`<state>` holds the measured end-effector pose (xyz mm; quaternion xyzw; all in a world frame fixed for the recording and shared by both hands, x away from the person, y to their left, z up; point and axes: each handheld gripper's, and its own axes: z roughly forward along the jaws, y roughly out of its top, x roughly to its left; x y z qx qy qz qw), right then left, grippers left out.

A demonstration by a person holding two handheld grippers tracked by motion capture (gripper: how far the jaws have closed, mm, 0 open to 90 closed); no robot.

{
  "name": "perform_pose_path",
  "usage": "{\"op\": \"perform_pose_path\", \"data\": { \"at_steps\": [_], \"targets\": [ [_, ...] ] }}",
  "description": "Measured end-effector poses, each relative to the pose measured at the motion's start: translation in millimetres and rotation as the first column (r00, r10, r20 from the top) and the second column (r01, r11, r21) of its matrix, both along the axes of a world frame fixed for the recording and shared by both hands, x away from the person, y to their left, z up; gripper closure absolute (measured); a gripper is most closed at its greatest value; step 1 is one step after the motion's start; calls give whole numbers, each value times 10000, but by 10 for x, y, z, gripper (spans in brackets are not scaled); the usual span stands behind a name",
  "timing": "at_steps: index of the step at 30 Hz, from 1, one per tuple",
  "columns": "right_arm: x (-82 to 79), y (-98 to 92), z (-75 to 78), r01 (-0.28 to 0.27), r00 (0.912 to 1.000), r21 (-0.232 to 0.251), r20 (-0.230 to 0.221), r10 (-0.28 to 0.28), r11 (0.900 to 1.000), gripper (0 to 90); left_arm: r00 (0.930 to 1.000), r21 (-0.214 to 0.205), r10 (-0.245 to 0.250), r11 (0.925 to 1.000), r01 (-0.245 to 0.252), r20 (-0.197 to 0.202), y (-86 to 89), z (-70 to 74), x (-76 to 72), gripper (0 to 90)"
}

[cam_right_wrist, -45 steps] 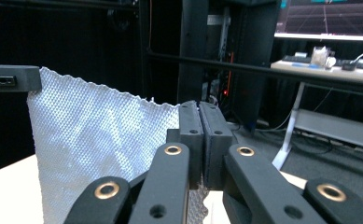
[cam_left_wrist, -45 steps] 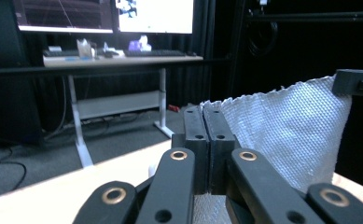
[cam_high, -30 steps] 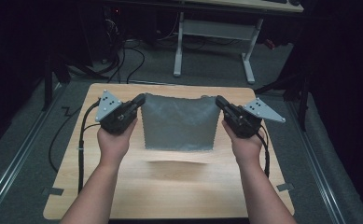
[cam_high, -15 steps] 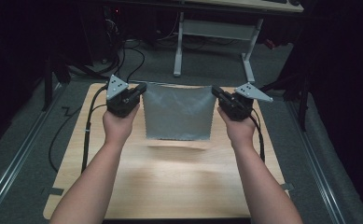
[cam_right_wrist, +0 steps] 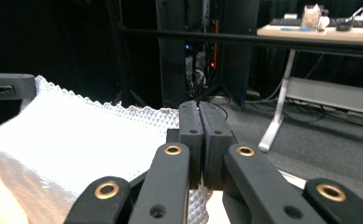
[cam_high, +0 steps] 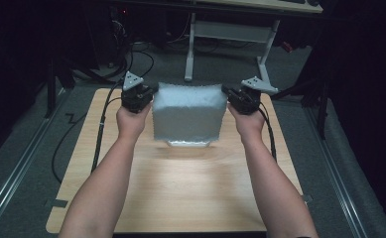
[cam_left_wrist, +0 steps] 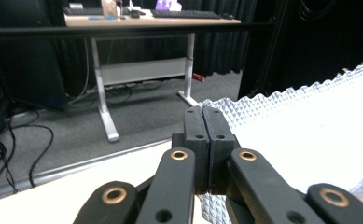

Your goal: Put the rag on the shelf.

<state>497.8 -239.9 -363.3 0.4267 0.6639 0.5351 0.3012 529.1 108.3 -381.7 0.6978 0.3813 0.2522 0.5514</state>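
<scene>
Currently my left tool (cam_high: 151, 92) and right tool (cam_high: 227, 92) are both clamped on the silver quilted sheet's (cam_high: 188, 114) top corners; it hangs between them, raised above the surface (cam_high: 180, 188).

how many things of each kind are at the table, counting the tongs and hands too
black two-jaw tongs: 2, left and right
hands: 2, left and right
silver quilted foil sheet: 1
light wooden table: 1
total: 6
</scene>
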Motion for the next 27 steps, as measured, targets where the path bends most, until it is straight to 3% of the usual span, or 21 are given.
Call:
{"op": "perform_pose_path", "data": {
  "at_steps": [3,4,6,11,13,17,22,27],
  "targets": [
    [58,-3,-55,19,9997,-45,-225,-20,10000,893,9997,131,-35,9999,38,-232,-1,-57,30,900],
    [103,-2,-116,4,9987,-129,-514,-11,9999,893,9993,167,-64,9998,70,-372,3,-102,42,900],
    [128,-3,-164,-26,9977,-188,-677,14,9998,893,9972,222,-137,9996,153,-732,11,-201,54,900],
    [137,12,-251,-132,9958,-331,-910,102,9994,893,9947,427,-183,9988,227,-1010,7,-339,31,900],
    [127,21,-313,-217,9943,-422,-1048,172,9989,893,9913,372,-252,9989,302,-1294,21,-439,18,900],
    [120,23,-396,-251,9925,-397,-1207,201,9989,892,9877,236,-420,9987,460,-1506,29,-527,-5,900],
    [107,20,-610,-291,9865,-312,-1620,237,9991,892,9822,123,-676,9974,709,-1755,13,-665,-57,900],
    [85,10,-749,-275,9830,-302,-1826,215,9992,891,9756,364,-868,9947,961,-2016,-37,-765,-77,900]
  ]
}}
